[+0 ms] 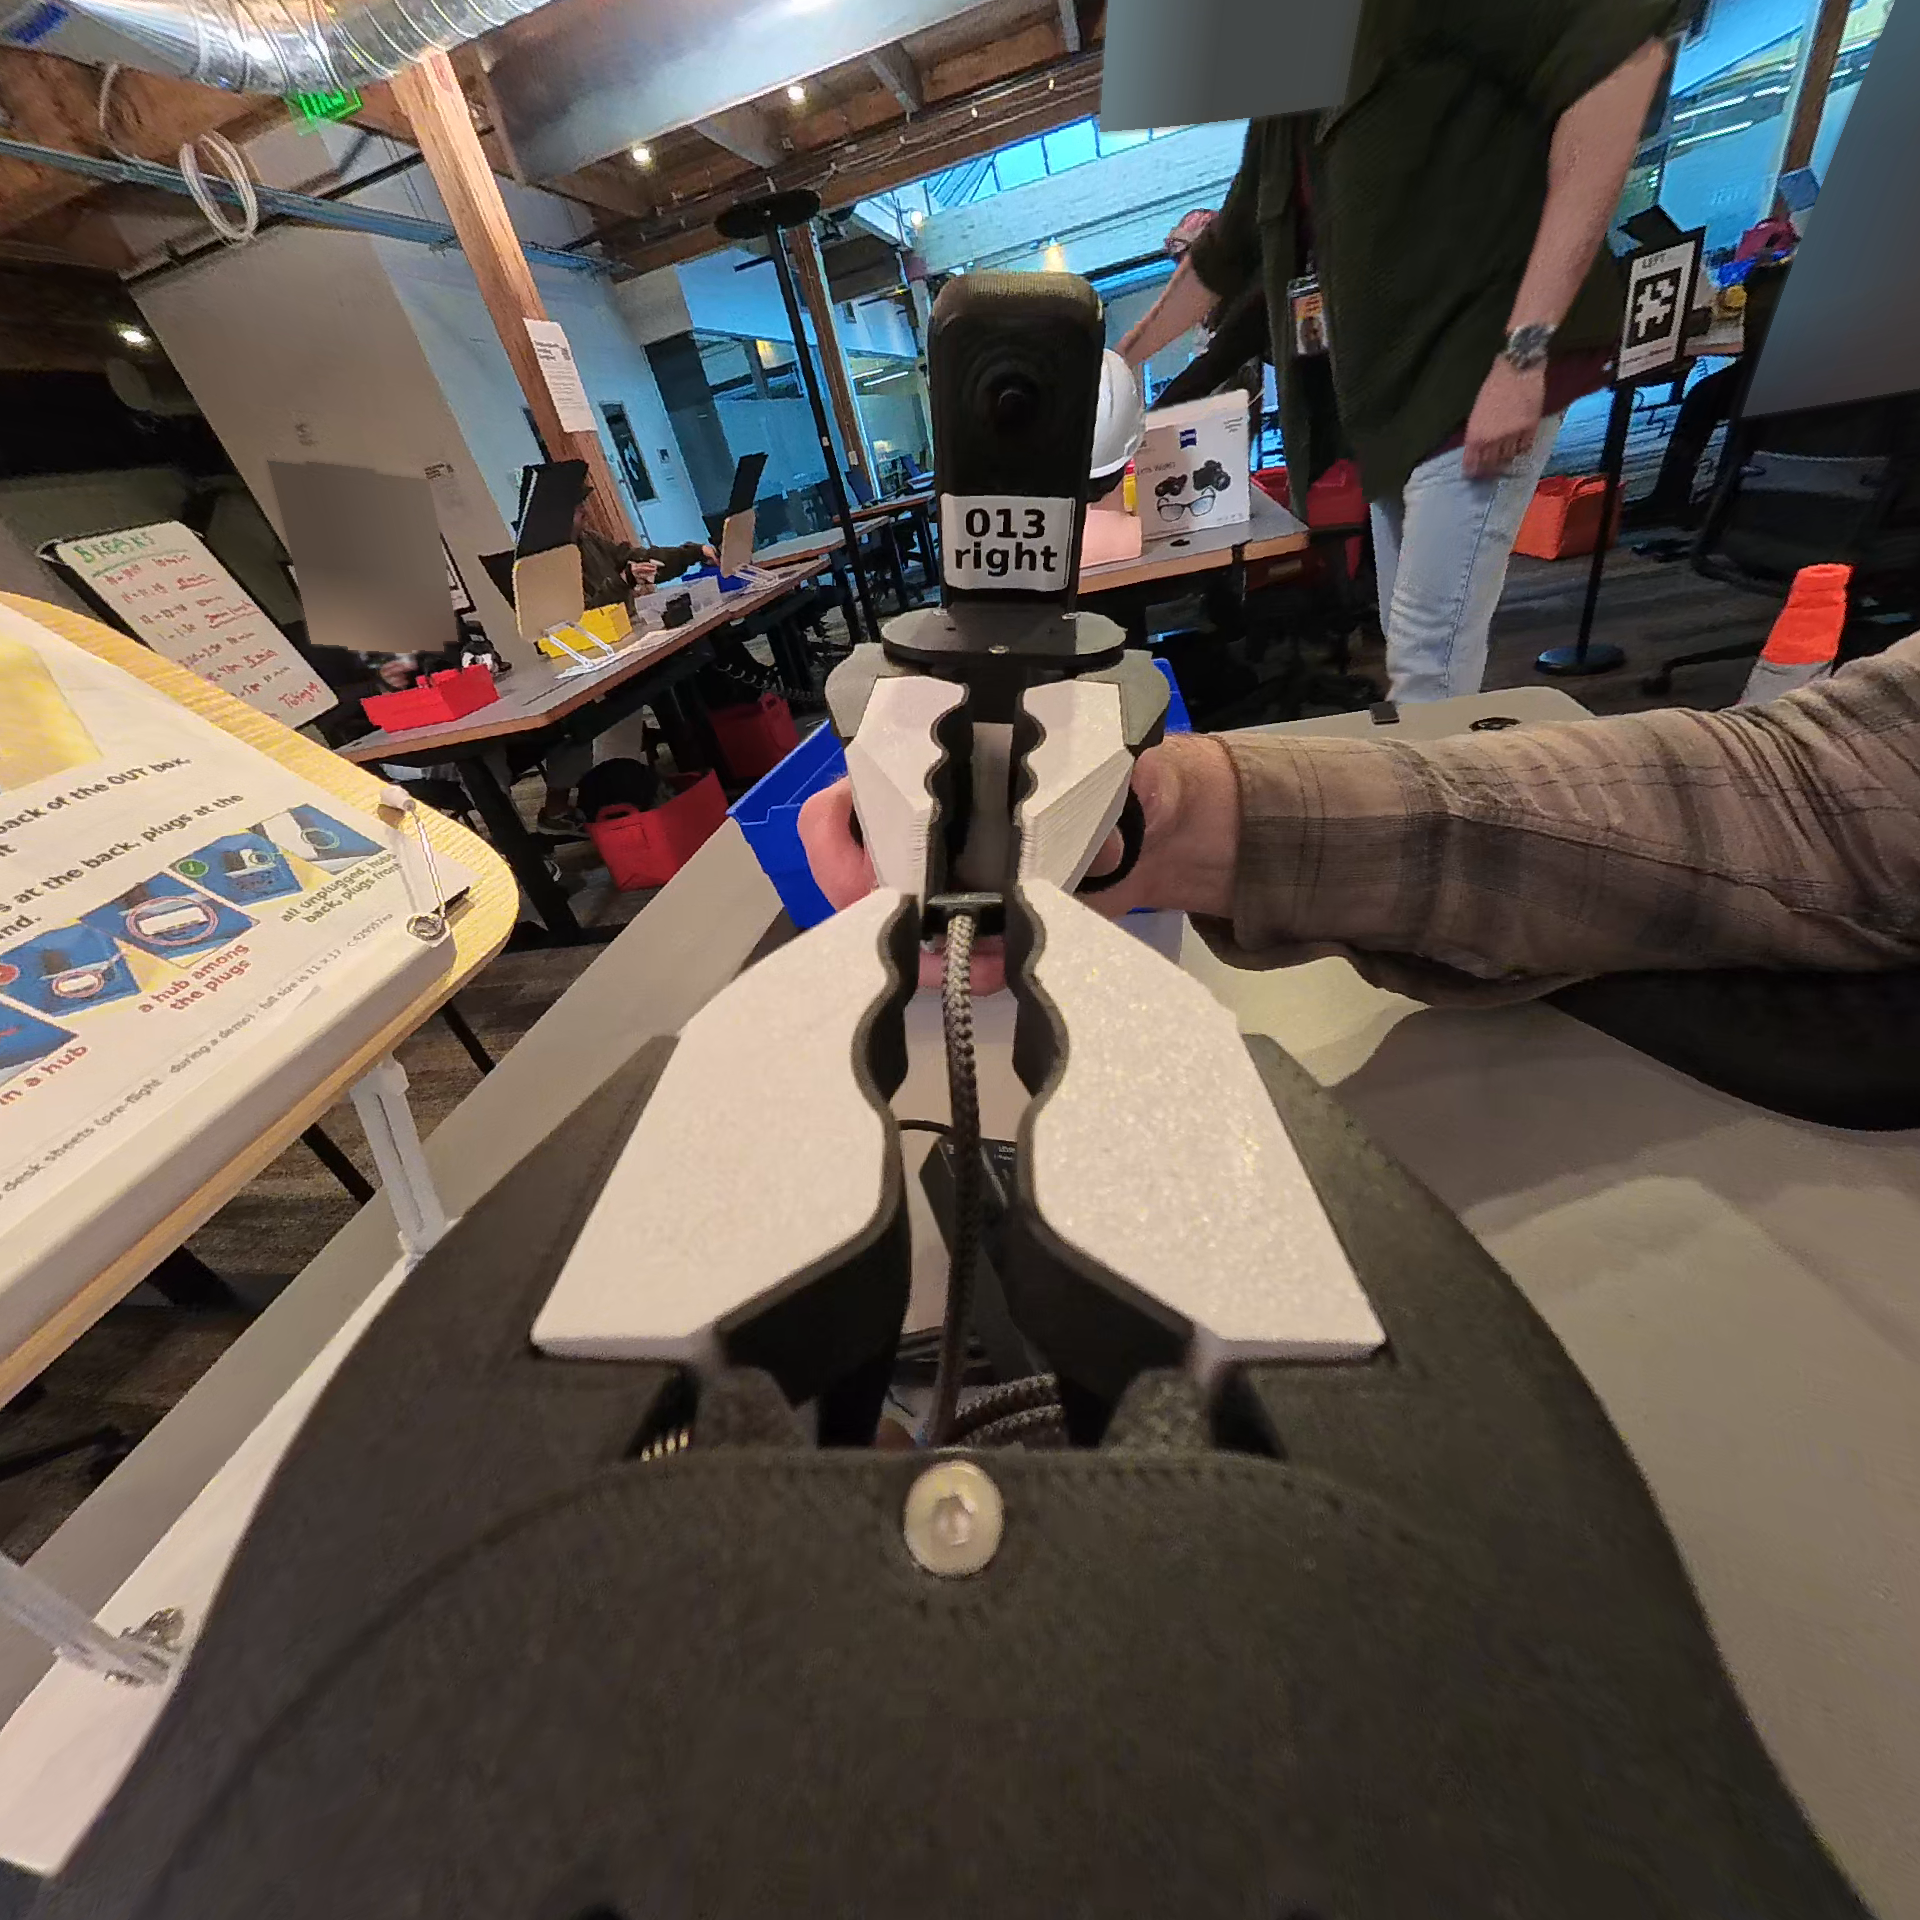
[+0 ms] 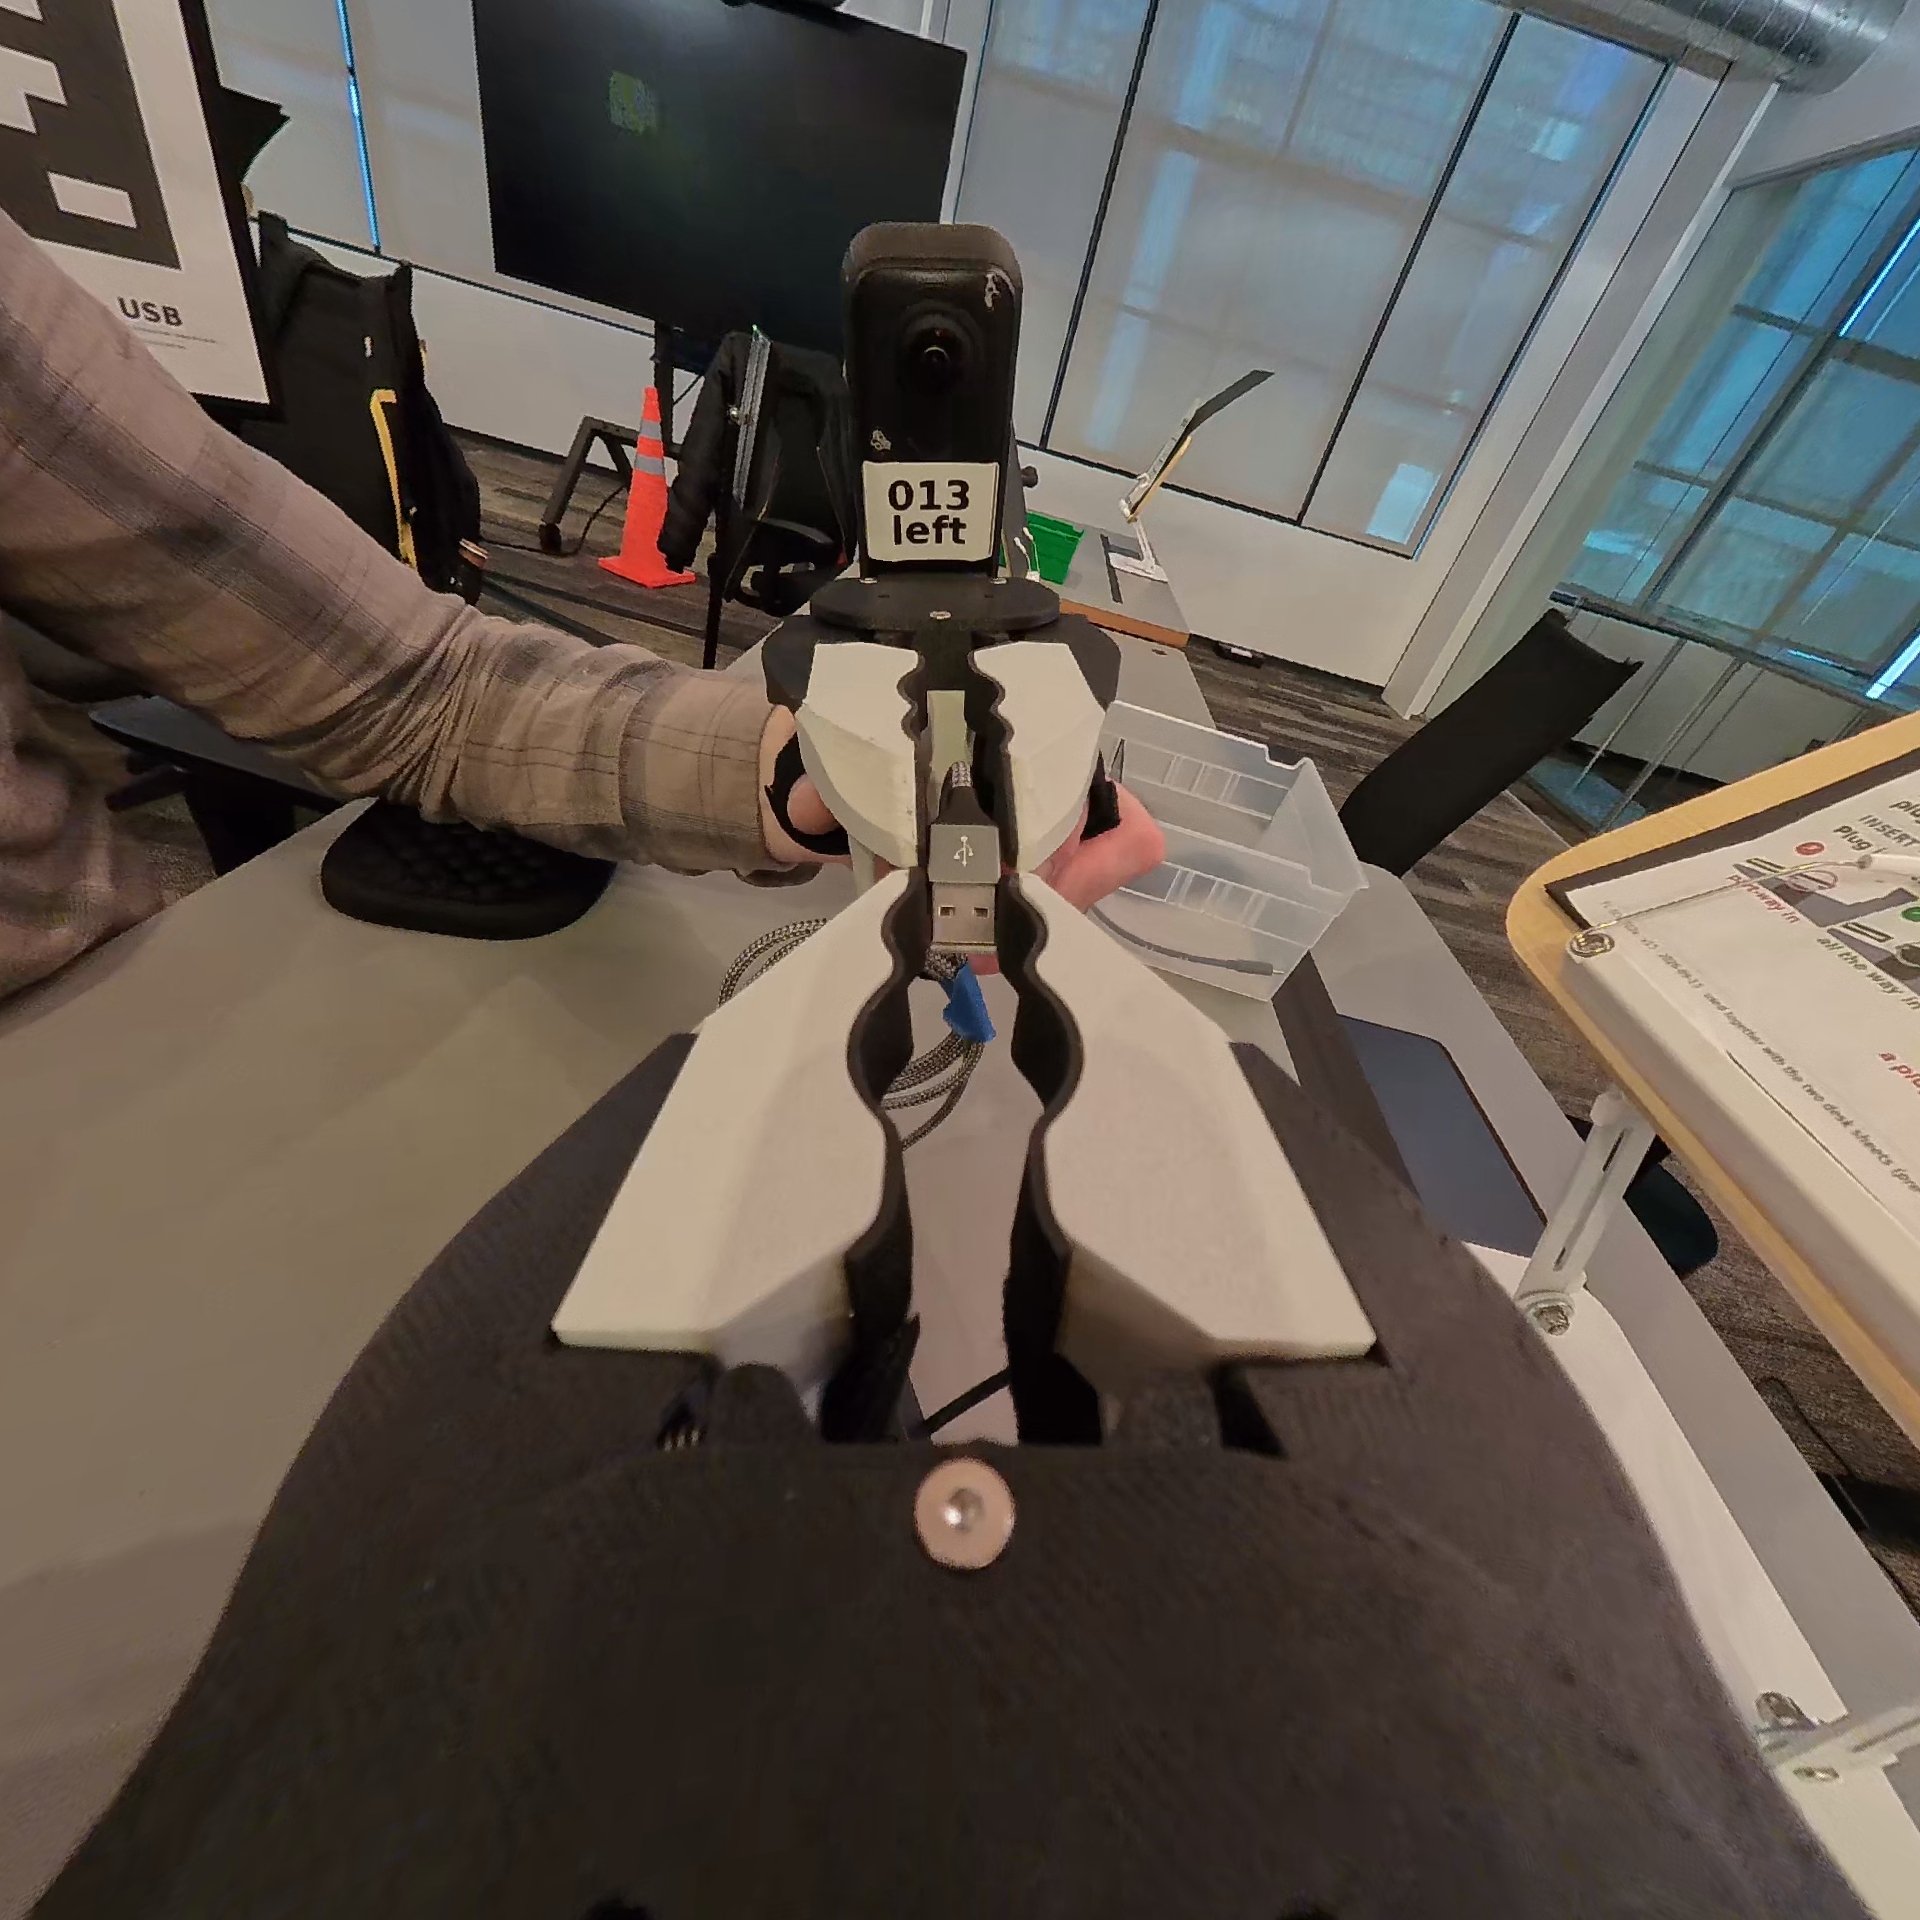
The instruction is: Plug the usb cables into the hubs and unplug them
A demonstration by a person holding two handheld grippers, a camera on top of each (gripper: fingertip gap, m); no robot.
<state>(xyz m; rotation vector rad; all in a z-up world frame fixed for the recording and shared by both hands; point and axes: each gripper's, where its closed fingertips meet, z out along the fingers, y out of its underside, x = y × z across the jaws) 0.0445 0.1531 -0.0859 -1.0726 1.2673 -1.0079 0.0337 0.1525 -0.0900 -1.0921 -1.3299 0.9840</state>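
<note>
Grey table (image 2: 312,1039), tongs (image 2: 961,935) tip-to-tip

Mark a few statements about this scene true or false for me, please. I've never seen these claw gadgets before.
1. The left claw and the right claw point at each other, tips almost meeting. True.
2. The USB plug is pushed into a hub. False: its metal end is bare, held in the air between the claw tips.
3. The cable behind the plug is braided. True.
4. The person's sleeve is plain white. False: it is a grey-brown plaid.
5. An orange traffic cone stands on the floor in the background. True.
</note>
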